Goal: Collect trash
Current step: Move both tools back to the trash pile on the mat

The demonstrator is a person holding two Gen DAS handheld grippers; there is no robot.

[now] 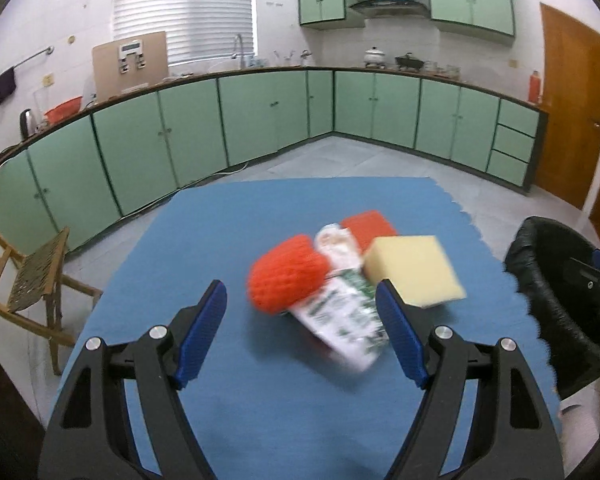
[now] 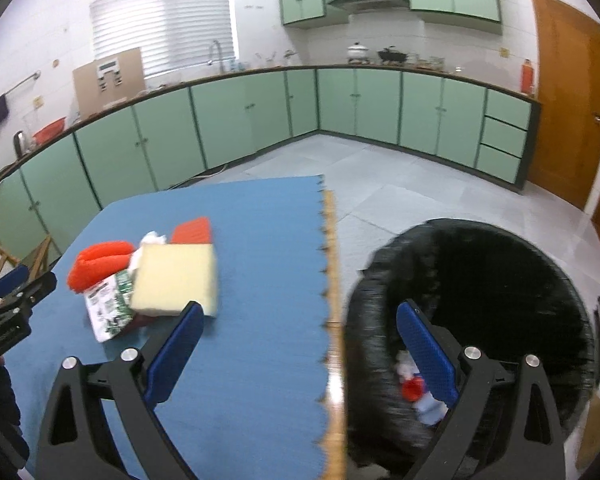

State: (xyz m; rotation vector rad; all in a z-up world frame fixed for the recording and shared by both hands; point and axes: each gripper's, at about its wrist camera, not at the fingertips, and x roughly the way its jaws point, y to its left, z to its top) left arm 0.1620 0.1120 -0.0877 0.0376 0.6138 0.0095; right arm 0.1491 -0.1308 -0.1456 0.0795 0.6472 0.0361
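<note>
A few scraps already lie in the black-lined bin (image 2: 480, 280) beside the tabletop (image 2: 260, 280), so the job looks partly done. Left on the blue mat are an orange foam net (image 1: 286, 276), a printed carton (image 1: 340, 312), a yellow sponge block (image 1: 414, 270) and an orange piece (image 1: 370, 226). The left hand-held gripper (image 1: 302, 300) hangs wide before the carton, empty; the right hand-held gripper (image 2: 300, 320) gapes wide at the tabletop's edge by the bin, empty.

left tongs (image 1: 300, 286) spread wide, trash pile (image 1: 352, 276) ahead
</note>
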